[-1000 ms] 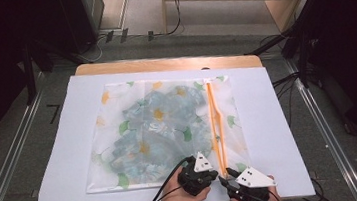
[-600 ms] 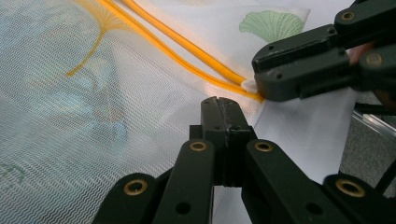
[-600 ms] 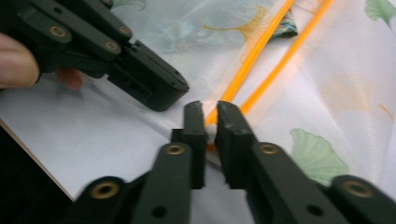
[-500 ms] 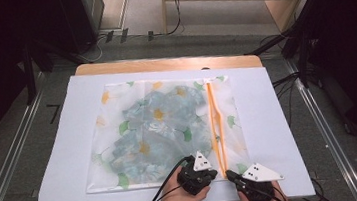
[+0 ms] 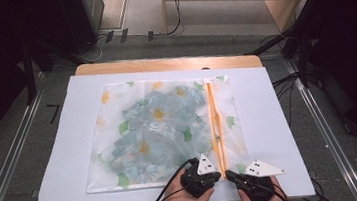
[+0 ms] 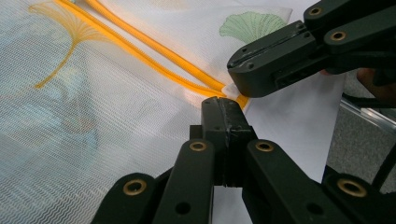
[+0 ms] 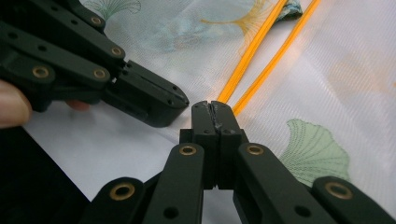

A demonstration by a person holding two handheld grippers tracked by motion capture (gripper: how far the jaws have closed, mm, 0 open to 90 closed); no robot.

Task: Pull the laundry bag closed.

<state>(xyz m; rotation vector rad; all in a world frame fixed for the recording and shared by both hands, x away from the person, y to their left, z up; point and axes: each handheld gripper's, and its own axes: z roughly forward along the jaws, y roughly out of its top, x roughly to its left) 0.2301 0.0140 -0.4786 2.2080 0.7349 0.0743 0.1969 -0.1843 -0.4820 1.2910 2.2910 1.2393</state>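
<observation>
Mesh bag (image 5: 164, 129) with leaf prints lies flat on a white sheet (image 5: 274, 120) over the wooden desk (image 5: 167, 64); the gripper views add that both claws, left claw (image 6: 223, 108) and right claw (image 7: 211, 112), are clenched, tips near the near end of the orange zipper (image 5: 215, 122). Since a second ago, the right claw has slid slightly rightward. Grey floor (image 5: 15, 148) and cables surround the desk.

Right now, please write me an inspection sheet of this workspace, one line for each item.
Surface: white sheet on a wooden table.
Job's things: mesh bag lying flat, orange zipper partly open.
Clutter: nothing seen.
Grippers: left gripper and right gripper, jaws together, at the zipper's near end; whether they pinch it, cannot tell.
Cables: black cable trailing from the left gripper.
Surroundings: grey floor, metal rails.
</observation>
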